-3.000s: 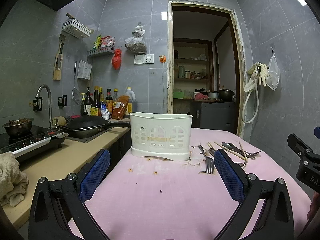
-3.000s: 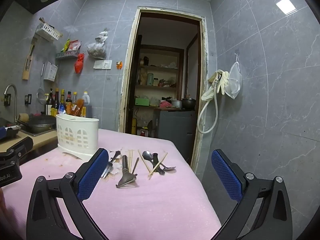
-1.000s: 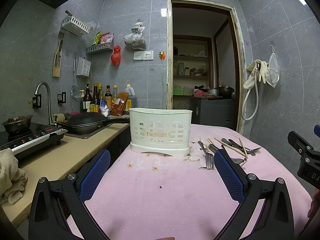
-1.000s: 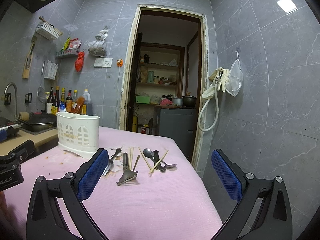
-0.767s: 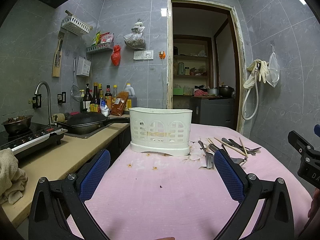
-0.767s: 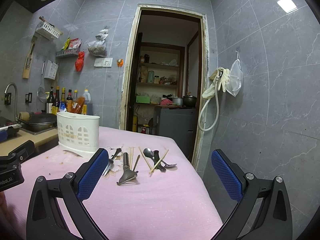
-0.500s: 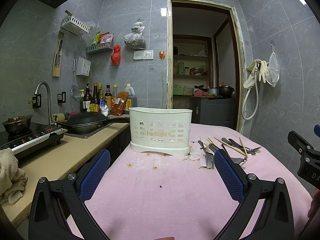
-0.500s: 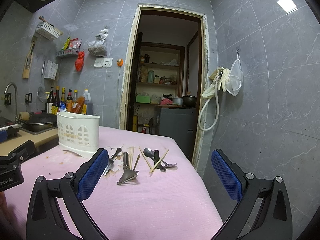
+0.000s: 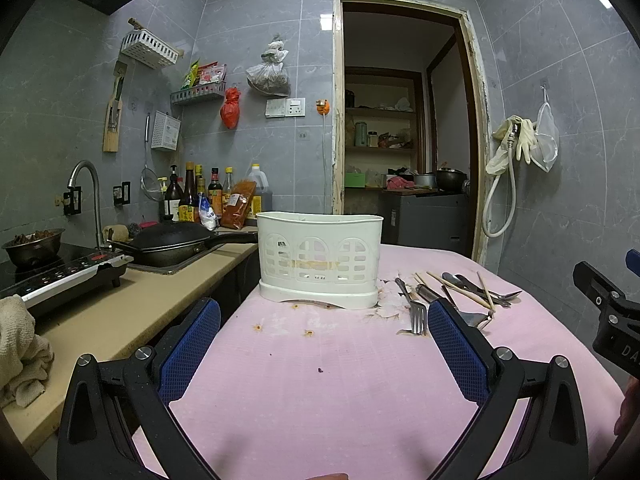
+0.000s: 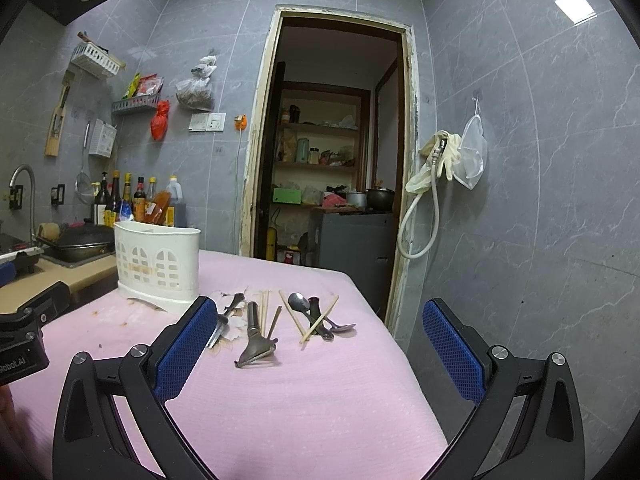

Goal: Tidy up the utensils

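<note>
A white slotted utensil holder stands on the pink table. To its right lie loose utensils: a fork, a metal scraper, spoons and wooden chopsticks. My left gripper hovers open above the table, short of the holder, with nothing between its blue pads. My right gripper is open too, near the front of the utensil pile, holding nothing.
A counter on the left carries an induction hob, a black wok, a tap and several bottles. A doorway opens behind the table. A hose and gloves hang on the right wall.
Both views have risen slightly since three seconds ago, so the table and holder sit a little lower; over the last second nothing has visibly moved.
</note>
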